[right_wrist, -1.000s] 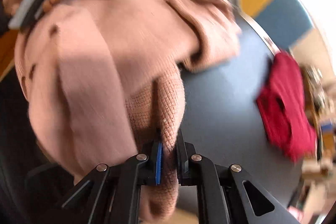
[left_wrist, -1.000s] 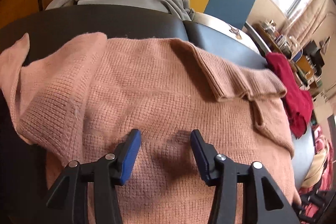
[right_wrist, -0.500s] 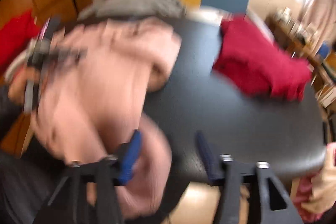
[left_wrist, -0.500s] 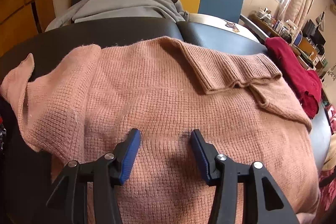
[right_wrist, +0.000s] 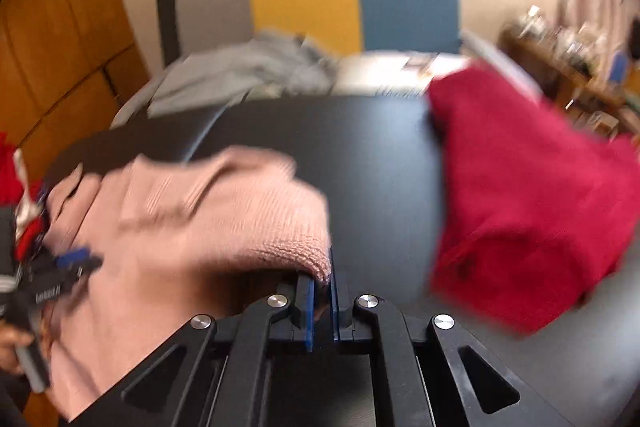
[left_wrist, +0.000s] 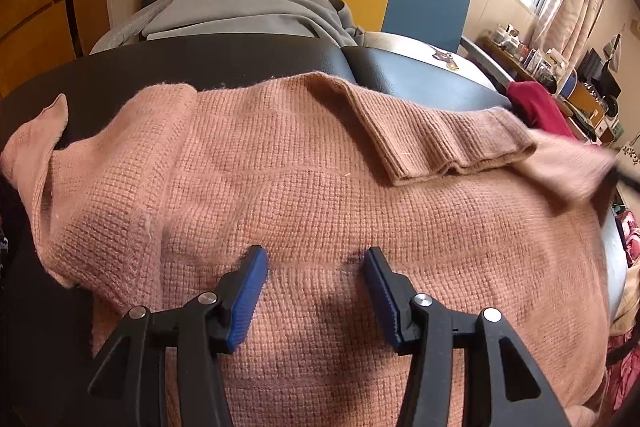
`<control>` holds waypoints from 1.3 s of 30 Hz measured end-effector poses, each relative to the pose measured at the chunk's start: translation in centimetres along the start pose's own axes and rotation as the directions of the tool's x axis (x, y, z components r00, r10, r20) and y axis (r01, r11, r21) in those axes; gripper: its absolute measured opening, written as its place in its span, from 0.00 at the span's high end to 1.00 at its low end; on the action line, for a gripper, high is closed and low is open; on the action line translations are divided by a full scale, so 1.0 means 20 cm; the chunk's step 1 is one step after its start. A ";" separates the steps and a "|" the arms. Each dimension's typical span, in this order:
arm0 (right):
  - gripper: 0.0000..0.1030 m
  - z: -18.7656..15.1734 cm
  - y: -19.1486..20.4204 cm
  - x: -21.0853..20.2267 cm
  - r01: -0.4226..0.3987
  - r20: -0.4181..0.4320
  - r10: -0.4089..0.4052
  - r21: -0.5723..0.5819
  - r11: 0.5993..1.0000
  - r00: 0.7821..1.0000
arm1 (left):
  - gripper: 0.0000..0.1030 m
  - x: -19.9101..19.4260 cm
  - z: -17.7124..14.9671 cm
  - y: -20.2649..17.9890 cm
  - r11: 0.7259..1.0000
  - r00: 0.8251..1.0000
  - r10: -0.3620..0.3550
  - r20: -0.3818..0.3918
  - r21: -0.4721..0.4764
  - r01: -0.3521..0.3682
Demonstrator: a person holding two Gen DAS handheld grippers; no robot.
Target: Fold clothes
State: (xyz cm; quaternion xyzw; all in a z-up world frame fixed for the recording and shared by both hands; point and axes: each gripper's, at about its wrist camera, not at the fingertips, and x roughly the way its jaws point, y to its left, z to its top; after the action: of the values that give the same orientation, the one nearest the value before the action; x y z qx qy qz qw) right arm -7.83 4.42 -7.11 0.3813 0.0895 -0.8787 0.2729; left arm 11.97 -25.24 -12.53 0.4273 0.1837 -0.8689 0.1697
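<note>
We see the pink waffle-knit sweater (left_wrist: 320, 187) spread across the dark round table (left_wrist: 120, 75), filling most of the left wrist view from 9 o'clock to 3 o'clock, with its ribbed band (left_wrist: 448, 143) folded over at about 1 o'clock.

The left claw (left_wrist: 316, 285) stands wide open, its 2 blue pads resting on the knit with nothing pinched between them. The right claw (right_wrist: 322, 301) has just been closing and is now nearly shut, with an edge of the pink knit caught between its blue pads at the 12 o'clock tip of the jaws; that view is blurred, so how deep the bite goes we cannot tell.

We judge the sweater soft, limp and light, with a loose weave that stretches and drapes instead of holding a crease. It should not slip from the pads, but a thin pinch may pull the knit out of shape. The ribbed band and the hem corners look like the firmest places to take hold.

A crumpled red garment (right_wrist: 528, 195) lies at 3 o'clock on the table, and a grey one (left_wrist: 248, 15) at 12 o'clock.

We can read no brand, label or writing anywhere.
</note>
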 end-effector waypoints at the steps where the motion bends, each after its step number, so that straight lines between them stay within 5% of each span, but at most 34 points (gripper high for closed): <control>1: 0.94 0.06 -0.02 -0.04 0.046 0.031 -0.045 -0.014 0.999 0.998 | 0.49 0.00 0.01 0.00 1.000 1.000 0.004 0.002 0.000 -0.004; 5: 0.94 0.29 -0.17 -0.25 0.241 0.160 -0.235 -0.015 0.971 0.959 | 0.49 0.01 0.01 0.02 1.000 1.000 -0.002 0.004 -0.015 0.002; 9: 0.94 0.36 -0.41 -0.33 0.368 0.178 -0.382 0.108 0.924 0.907 | 0.49 0.01 0.04 0.05 0.999 0.998 -0.026 -0.060 0.018 0.027; 12: 0.94 0.31 -0.58 -0.43 0.351 0.169 -0.389 0.219 0.911 0.906 | 0.49 -0.01 0.04 0.08 0.999 0.995 -0.035 -0.096 0.037 0.038; 18: 0.90 0.10 -0.60 -0.50 0.261 0.154 -0.307 0.260 0.930 0.939 | 0.49 -0.08 -0.01 0.09 0.998 0.989 -0.016 -0.149 0.060 0.025; 22: 0.56 -0.02 -0.56 -0.59 0.254 0.208 -0.317 0.282 0.925 0.925 | 0.49 -0.17 -0.12 0.13 0.998 0.990 0.017 -0.137 0.057 -0.009; 26: 0.52 -0.14 -0.55 -0.73 0.299 0.229 -0.383 0.332 0.895 0.895 | 0.49 -0.35 -0.24 0.28 0.999 0.999 -0.025 -0.040 -0.045 0.023; 32: 0.38 -0.19 -0.27 -0.79 0.219 0.314 -0.264 0.171 0.960 0.912 | 0.48 -0.49 -0.43 0.56 0.981 0.998 0.063 -0.015 -0.180 -0.065; 36: 0.30 -0.14 -0.18 -0.75 0.377 0.301 -0.388 0.097 0.921 0.871 | 0.46 -0.55 -0.48 0.70 0.944 0.997 0.062 0.046 -0.327 -0.043; 39: 0.28 -0.12 -0.28 -0.87 0.450 0.332 -0.496 0.210 0.868 0.802 | 0.46 -0.58 -0.41 0.67 0.953 0.993 0.069 0.099 -0.301 -0.036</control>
State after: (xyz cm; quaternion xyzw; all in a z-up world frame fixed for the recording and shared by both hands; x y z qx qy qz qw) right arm 0.37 17.16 3.45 0.1873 0.0746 -0.9789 0.0334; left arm 30.28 -31.56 -10.28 0.3535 0.2919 -0.8482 0.2652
